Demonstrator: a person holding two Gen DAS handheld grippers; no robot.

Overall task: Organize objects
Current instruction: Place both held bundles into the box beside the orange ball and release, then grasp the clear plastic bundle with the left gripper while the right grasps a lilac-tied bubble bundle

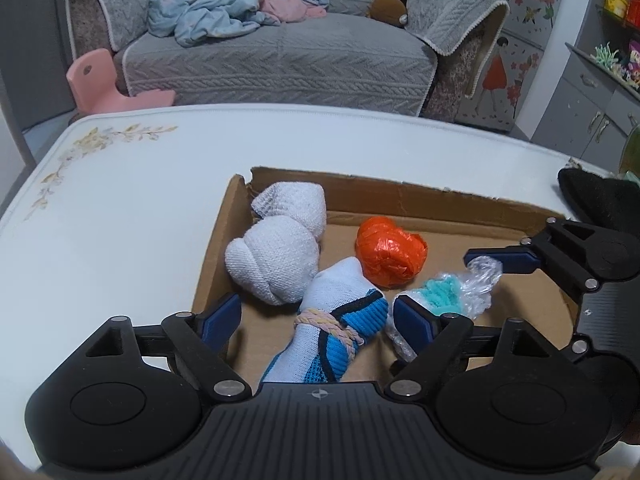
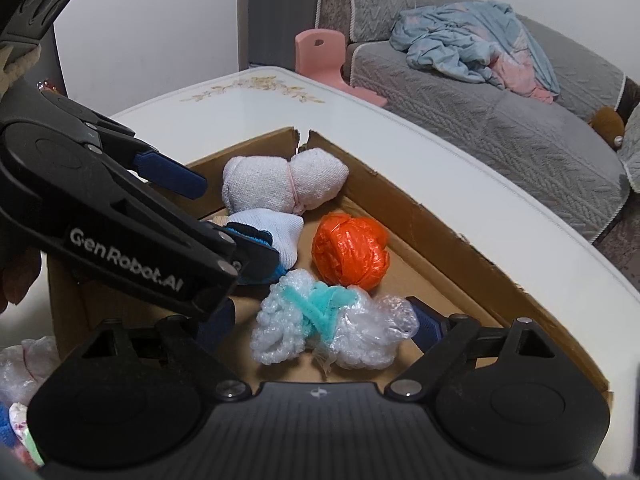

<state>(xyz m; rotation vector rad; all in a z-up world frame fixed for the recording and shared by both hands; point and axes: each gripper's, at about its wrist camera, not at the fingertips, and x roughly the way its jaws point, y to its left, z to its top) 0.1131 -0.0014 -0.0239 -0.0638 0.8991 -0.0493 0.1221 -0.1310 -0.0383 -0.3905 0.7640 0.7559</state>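
An open cardboard box (image 1: 360,182) (image 2: 400,196) on the white table holds several bundles. My left gripper (image 1: 316,316) stands open around a white and blue sock bundle (image 1: 340,320) (image 2: 280,228) tied with a braided band; a gap shows at the left pad. My right gripper (image 2: 322,326) is open around a bubble-wrap bundle (image 2: 332,332) (image 1: 452,292) tied with teal yarn, its pads beside the wrap without squeezing it. A white towel roll (image 1: 280,256) (image 2: 280,188) and an orange plastic ball (image 1: 390,258) (image 2: 350,254) lie further back in the box.
The white table (image 1: 120,184) has a flower print at its far left corner. A black object (image 1: 592,196) lies just right of the box. Plastic bags and cloth (image 2: 20,360) sit left of the box. Beyond the table stand a grey sofa (image 1: 280,56) and a pink chair (image 1: 100,80).
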